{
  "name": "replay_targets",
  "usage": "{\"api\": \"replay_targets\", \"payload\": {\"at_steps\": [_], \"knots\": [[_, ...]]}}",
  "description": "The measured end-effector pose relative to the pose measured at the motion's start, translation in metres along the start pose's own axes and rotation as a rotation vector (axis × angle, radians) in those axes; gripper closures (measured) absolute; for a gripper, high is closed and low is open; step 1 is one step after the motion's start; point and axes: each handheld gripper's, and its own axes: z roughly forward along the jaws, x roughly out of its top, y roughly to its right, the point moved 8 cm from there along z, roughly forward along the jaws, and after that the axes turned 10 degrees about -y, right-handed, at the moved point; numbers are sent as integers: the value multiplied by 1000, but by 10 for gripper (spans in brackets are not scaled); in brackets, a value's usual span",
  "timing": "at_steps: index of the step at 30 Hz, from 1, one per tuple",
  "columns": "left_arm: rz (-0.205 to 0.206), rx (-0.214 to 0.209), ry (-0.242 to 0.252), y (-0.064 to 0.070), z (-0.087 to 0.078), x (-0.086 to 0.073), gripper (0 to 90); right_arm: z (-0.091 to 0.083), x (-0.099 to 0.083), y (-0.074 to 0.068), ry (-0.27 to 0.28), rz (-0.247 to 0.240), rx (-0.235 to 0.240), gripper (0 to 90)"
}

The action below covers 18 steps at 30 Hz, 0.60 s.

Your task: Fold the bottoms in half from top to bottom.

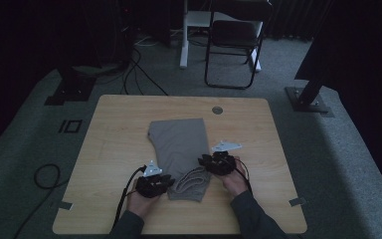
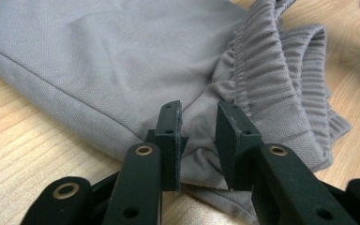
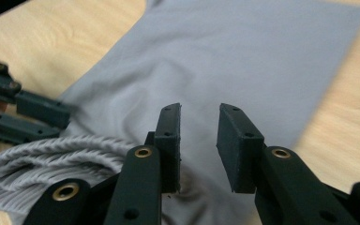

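Grippers are flanking grey shorts point(image 1: 179, 144) near their waistband point(image 1: 191, 181): left gripper point(image 1: 166, 181) and right gripper point(image 1: 205, 160) both gaping, grasping nothing.

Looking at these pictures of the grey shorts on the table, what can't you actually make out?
- Shorts: far hem blurred in the right gripper view.
- Waistband: cut off by the top edge, left gripper view.
- Left gripper: whether it pinches cloth is unclear.
- High view: dim, jaw gaps too small.

Place: a dim lab or recording studio.
Floor: grey carpet point(image 1: 25, 129) with loose cables point(image 1: 139, 74).
Backdrop: black curtains point(image 1: 298, 17) far behind.
Furniture: a lone wooden table point(image 1: 124, 114), a folding chair point(image 1: 234, 45) beyond it.
Rig: metal stand feet point(image 1: 308, 99) bolted left and right.
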Motion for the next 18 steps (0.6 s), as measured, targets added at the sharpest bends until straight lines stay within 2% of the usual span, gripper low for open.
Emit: {"api": "replay_targets", "payload": {"at_steps": [4,11,14,18], "knots": [[4,0,-1,0,-2,-1,700,6,-10,-15,-47,-38,19,702],[-3,-11,-1,2,-3,-2,666,3,-50,-33,-117,-67,48,704],[8,-5,4,4,-4,-1,654,1,-54,-36,-141,-68,75,710],[-5,3,42,-1,-11,5,641,-2,-48,-34,-128,-82,52,645]]}}
